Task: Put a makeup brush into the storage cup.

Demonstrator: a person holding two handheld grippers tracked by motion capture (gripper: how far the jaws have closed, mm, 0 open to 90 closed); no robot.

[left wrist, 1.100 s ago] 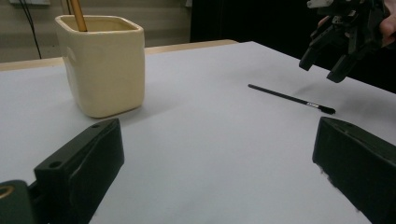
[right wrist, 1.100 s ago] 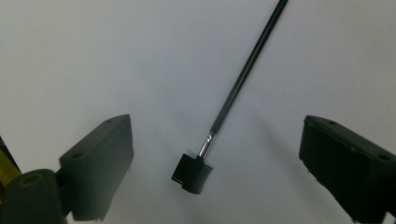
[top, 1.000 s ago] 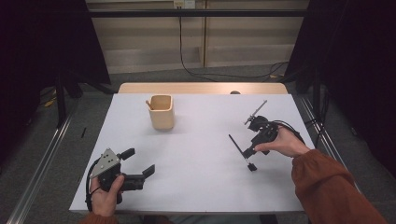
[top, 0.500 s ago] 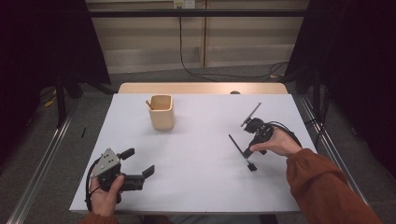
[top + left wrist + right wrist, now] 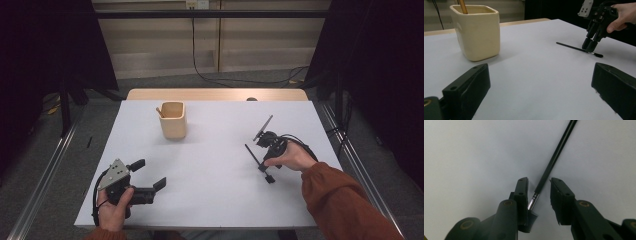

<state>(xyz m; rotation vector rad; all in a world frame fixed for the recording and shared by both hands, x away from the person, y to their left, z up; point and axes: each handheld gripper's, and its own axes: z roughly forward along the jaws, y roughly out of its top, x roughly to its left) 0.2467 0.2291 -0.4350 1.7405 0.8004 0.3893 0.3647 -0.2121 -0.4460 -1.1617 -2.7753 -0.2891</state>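
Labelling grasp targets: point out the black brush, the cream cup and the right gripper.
black brush (image 5: 555,157), right gripper view, on its black handle.
cream cup (image 5: 173,122), high view, on its front wall.
right gripper (image 5: 539,195), right gripper view, midway between its fingertips.

Lab setup – black curtains (image 5: 45,45), rail frame (image 5: 42,175), floor cables (image 5: 240,80).

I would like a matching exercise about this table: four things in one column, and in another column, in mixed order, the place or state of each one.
Things:
1. black brush
2. cream cup
3. left gripper
4. right gripper

Places or states:
A. stands upright and holds a wooden stick
B. jaws wide apart, nothing between them
C. lies flat on the white table
D. points down, jaws closing in on the brush, pads not yet pressing it

Pairs: 1-C, 2-A, 3-B, 4-D
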